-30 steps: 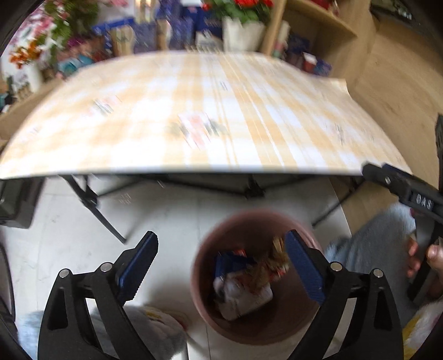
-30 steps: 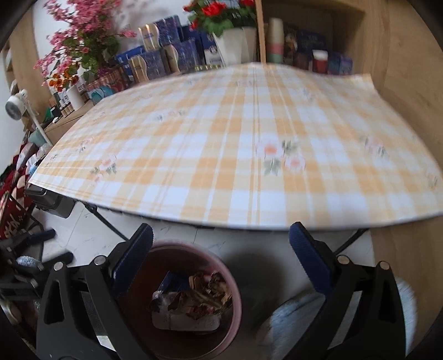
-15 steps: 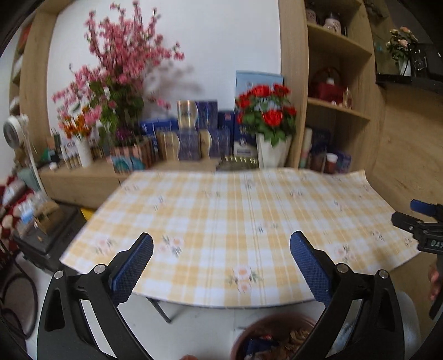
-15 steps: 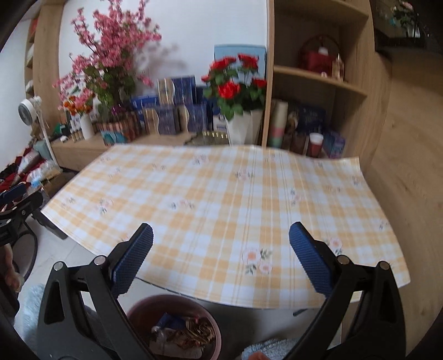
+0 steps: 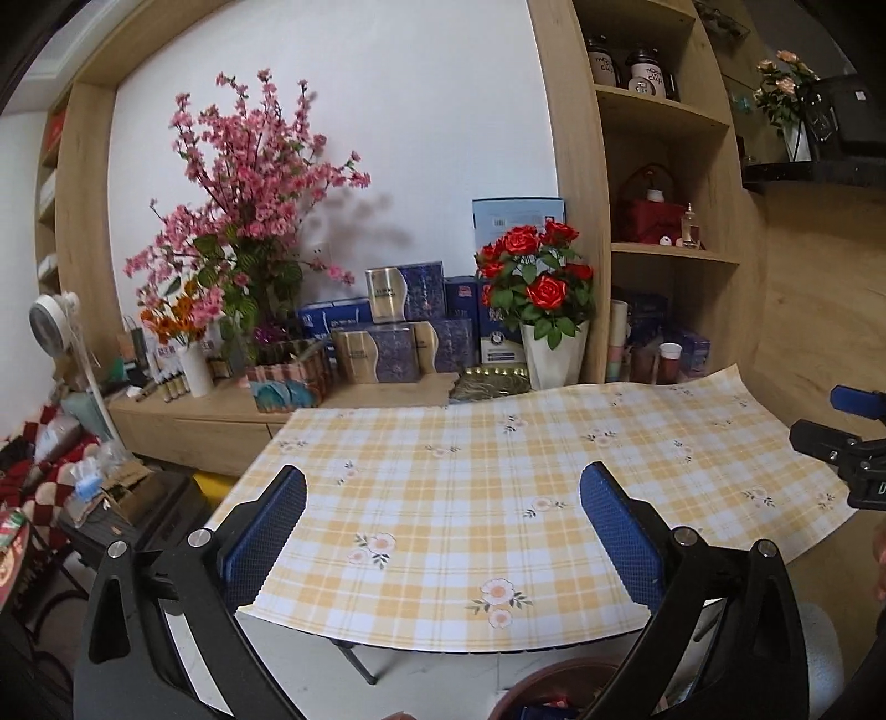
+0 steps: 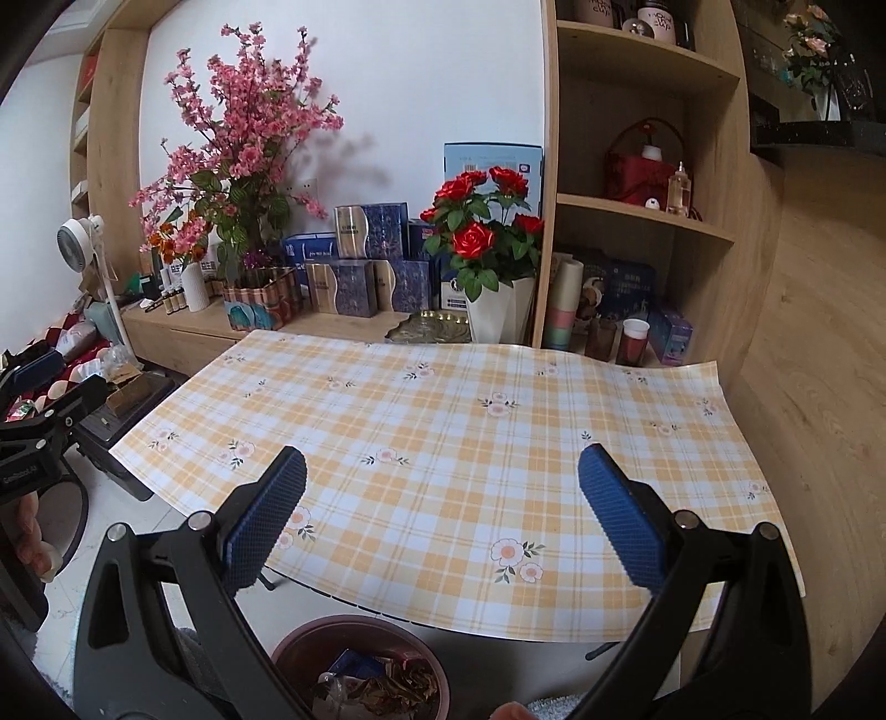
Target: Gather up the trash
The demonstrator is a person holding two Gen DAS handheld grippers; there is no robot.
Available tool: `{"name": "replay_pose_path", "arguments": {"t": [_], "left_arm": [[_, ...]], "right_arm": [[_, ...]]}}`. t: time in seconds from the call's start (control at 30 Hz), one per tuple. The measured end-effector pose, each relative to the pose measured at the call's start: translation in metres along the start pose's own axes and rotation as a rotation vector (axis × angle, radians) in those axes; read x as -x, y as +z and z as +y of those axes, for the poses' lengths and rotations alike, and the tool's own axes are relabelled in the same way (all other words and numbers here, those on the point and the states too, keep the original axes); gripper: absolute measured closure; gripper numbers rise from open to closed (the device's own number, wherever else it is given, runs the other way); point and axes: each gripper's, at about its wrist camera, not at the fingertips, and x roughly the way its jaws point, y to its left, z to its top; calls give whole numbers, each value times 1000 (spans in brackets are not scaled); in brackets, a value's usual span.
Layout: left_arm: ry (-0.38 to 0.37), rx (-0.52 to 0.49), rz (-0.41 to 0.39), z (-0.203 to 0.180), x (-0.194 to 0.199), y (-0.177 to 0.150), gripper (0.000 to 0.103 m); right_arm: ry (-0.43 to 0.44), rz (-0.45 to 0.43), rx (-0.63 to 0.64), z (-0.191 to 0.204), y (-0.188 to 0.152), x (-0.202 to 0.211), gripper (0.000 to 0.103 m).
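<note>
1. Risen well up since a second ago, both views: then down over the bin under the table edge, now out across the checked tablecloth [image 6: 443, 443] to the shelves.
2. Cut off now by the bottom edge in the left view: brown trash bin [image 5: 554, 689], only a slice of rim showing, contents barely seen.
3. Better seen in the right view: same brown trash bin [image 6: 360, 664] on the white floor just in front of the table's near edge, crumpled wrappers and paper trash [image 6: 376, 687] inside, lower part out of frame.
4. Left gripper [image 5: 443, 531]: blue pads spread wide, nothing between them, touching nothing, only tablecloth behind.
5. Right gripper [image 6: 443, 526]: blue pads spread just as wide, empty, clear of table and bin.
6. Peeking in at the right edge of the left view: tip of the other gripper, mostly out of frame, a bit of the person's hand below it.
7. Same at the left edge of the right view: black tool body with small white lettering, too small to read for sure.
8. Readable on the top shelf: a jar [image 6: 656, 22] marked "cup"; other words unclear.
9. Blue boxes [image 6: 360, 260] beside the red roses [image 6: 476, 221]: print too fine to read.
</note>
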Motion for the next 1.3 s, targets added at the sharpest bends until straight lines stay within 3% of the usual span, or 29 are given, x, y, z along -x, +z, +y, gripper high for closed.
{"name": "replay_pose_path", "arguments": {"t": [0.37,0.57,1.3], "left_arm": [[-38,21,-2,2,8,12,6],[-5,20,-4,-1,10,17,6],[-1,-27,-13,-15,12,18,6]], "right_arm": [[-2,-32,-28,-8,11,11,6],[-3,-44,-44,-13,14,13,6],[5,-32,-60,-22,11,13,6]]}}
